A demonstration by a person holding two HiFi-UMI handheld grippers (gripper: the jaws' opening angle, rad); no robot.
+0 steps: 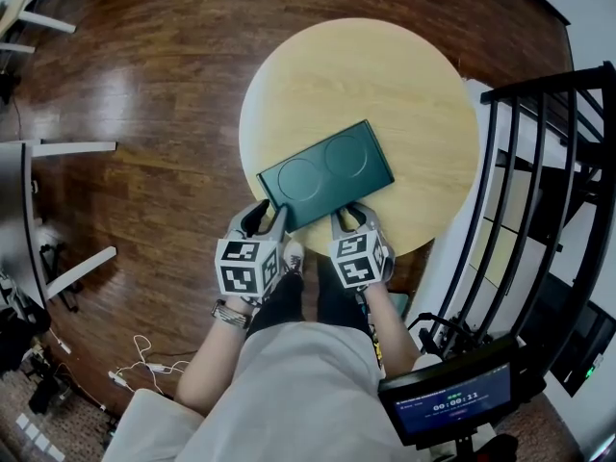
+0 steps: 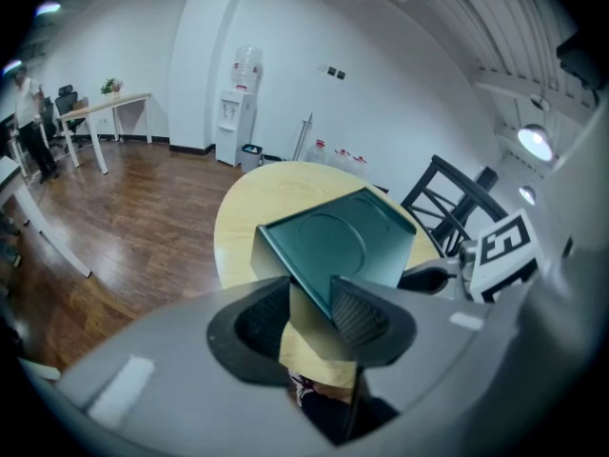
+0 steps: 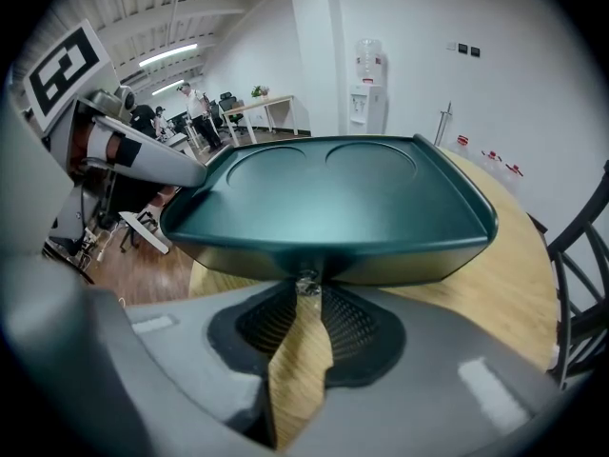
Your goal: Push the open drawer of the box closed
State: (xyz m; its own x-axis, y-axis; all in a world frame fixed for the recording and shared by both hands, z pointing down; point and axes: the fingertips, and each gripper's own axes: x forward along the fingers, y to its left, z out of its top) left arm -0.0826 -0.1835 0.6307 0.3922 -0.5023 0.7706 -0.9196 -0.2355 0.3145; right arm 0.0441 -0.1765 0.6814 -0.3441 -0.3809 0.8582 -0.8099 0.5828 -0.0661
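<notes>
Clearly, the move is decided by what lies straight ahead of the right gripper (image 3: 306, 303): the drawer front (image 3: 390, 267) of the green box (image 1: 327, 173) is faced squarely, and its small knob (image 3: 307, 282) is pinched between the jaw tips. The box's long axis is set crosswise to both grippers, so a push along the right gripper's own line, away from the person, is judged to drive the drawer into the box. How far the drawer stands out cannot be told; it looks nearly flush. To the left of the right gripper, the near corner of the box is clamped between the jaws of the left gripper (image 2: 312, 298), so the box can be steadied on the round table (image 1: 404, 75). The right gripper is the nearer one to the knob.
</notes>
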